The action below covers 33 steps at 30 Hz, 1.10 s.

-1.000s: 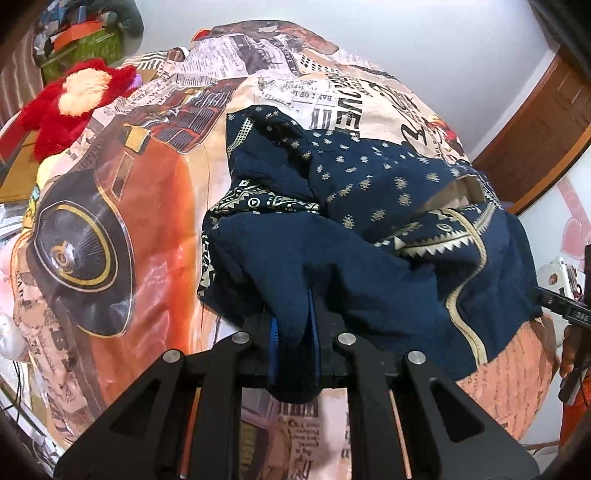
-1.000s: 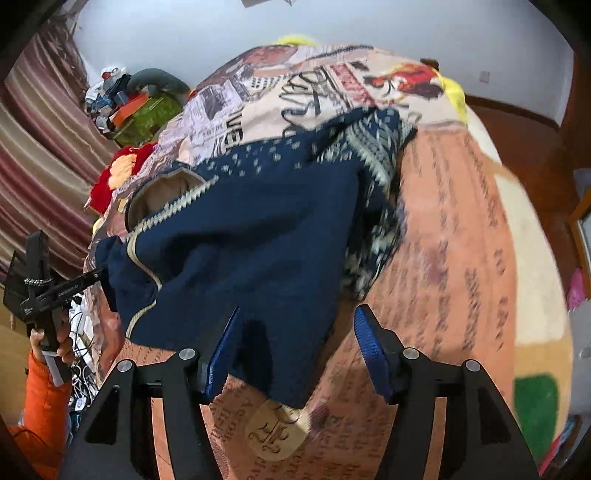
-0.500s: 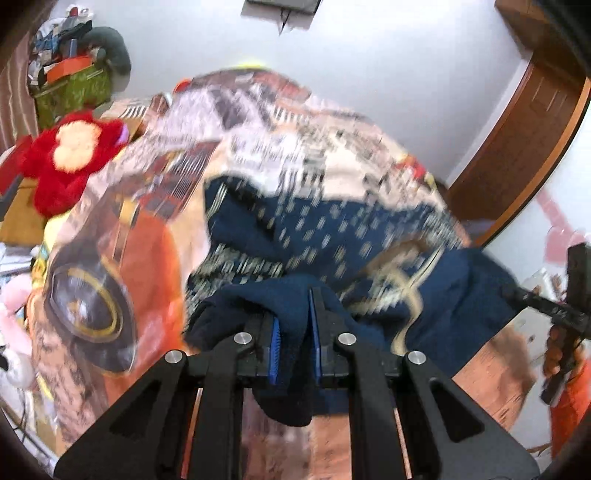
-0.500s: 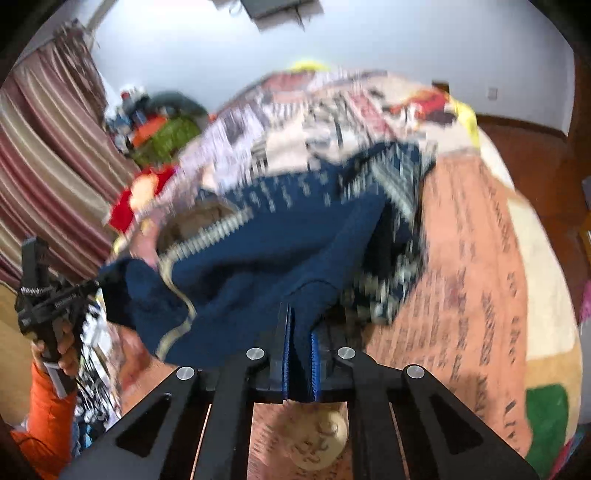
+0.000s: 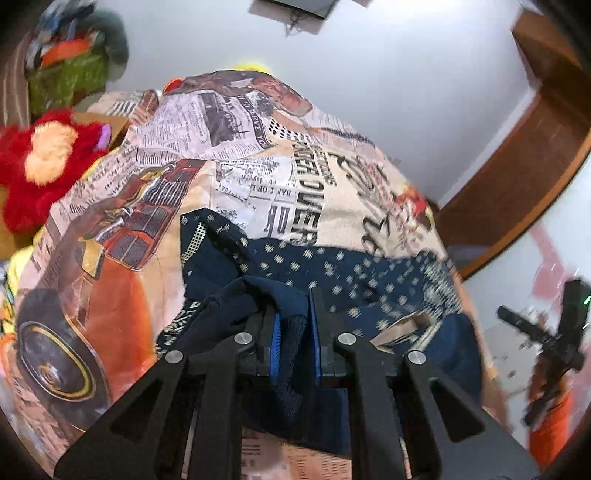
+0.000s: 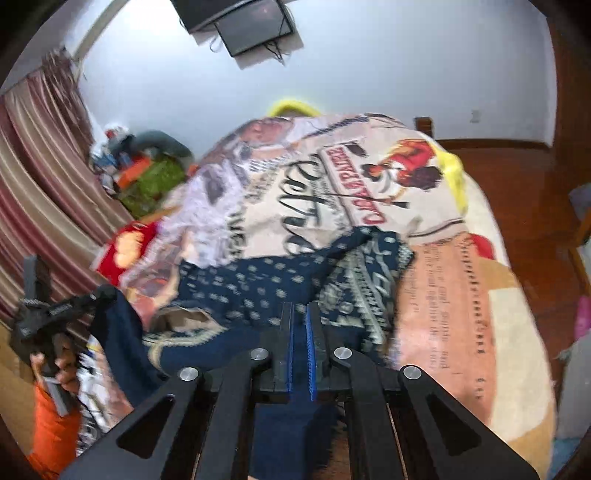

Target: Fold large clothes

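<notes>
A navy garment (image 5: 332,273) with pale dots and a patterned border lies bunched on the bed's printed cover (image 5: 229,155). My left gripper (image 5: 293,314) is shut on a thick fold of its near hem, which hangs down between the blue pads. In the right wrist view the same garment (image 6: 258,291) spreads ahead, and my right gripper (image 6: 299,325) is shut on a thin edge of the cloth, the rest draping below the fingers. Both held edges are lifted off the bed. The other gripper shows at each view's side, in a hand with an orange sleeve (image 6: 51,424).
A red plush toy (image 5: 40,158) lies at the bed's left side beside a green bag (image 5: 66,81). Striped curtains (image 6: 40,192) hang on the left. A wooden door frame (image 5: 517,177) and floor (image 6: 517,192) are on the right. A screen (image 6: 251,26) hangs on the wall.
The right gripper's jaws closed on the garment's near edge. Both grippers rose and drew the hem up and toward the far side of the bed.
</notes>
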Available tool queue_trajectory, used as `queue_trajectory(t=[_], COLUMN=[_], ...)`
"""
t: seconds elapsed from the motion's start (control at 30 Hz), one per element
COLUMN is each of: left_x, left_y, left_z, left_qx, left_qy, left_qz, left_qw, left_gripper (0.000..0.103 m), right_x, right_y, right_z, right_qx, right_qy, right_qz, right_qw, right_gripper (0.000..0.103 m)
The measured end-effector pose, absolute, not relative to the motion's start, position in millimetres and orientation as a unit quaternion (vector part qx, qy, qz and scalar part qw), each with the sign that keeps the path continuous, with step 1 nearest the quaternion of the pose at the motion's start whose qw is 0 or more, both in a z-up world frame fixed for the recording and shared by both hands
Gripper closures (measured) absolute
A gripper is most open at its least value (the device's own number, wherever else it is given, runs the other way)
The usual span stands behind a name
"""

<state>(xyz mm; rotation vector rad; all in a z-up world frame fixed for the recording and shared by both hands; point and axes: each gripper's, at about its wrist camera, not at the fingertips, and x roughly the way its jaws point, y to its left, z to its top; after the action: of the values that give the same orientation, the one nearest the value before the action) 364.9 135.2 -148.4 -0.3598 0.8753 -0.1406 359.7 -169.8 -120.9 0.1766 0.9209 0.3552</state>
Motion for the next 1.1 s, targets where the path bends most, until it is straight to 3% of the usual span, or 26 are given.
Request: queue_trajectory(t=[0.13, 0.2, 0.27, 0.3, 0.57, 0.6, 0.7, 0.87, 1.1], left_x=[351, 341, 334, 330, 305, 303, 297, 292, 305], left_y=[119, 113, 111, 111, 116, 115, 113, 111, 116], left_z=[-155, -154, -152, -151, -152, -153, -156, -154, -134], left_qx=[-0.125, -0.107, -0.101, -0.100, -0.109, -0.110, -0.109, -0.106, -0.137], left_qy=[0.424, 0.420, 0.417, 0.416, 0.419, 0.420, 0.424, 0.423, 0.406], left_qz=[-0.068, -0.066, -0.067, -0.067, -0.066, -0.066, -0.067, -0.069, -0.094], left_qw=[0.895, 0.899, 0.901, 0.901, 0.899, 0.899, 0.896, 0.897, 0.899], left_gripper=[0.090, 0.090, 0.090, 0.090, 0.090, 0.090, 0.090, 0.090, 0.090], right_x=[349, 342, 333, 327, 302, 301, 300, 301, 310], right_y=[-169, -170, -173, -174, -157, -154, -148, -141, -146], right_z=[-139, -146, -150, -151, -179, -184, -198, -197, -148], right_qx=[0.065, 0.064, 0.078, 0.086, 0.091, 0.087, 0.090, 0.084, 0.104], right_qy=[0.484, 0.496, 0.495, 0.489, 0.523, 0.531, 0.548, 0.537, 0.457], right_qz=[0.168, 0.165, 0.165, 0.167, 0.186, 0.185, 0.193, 0.202, 0.229], right_qw=[0.856, 0.850, 0.850, 0.852, 0.827, 0.822, 0.809, 0.815, 0.853], right_gripper=[0.094, 0.078, 0.041, 0.036, 0.036, 0.037, 0.055, 0.094, 0.101])
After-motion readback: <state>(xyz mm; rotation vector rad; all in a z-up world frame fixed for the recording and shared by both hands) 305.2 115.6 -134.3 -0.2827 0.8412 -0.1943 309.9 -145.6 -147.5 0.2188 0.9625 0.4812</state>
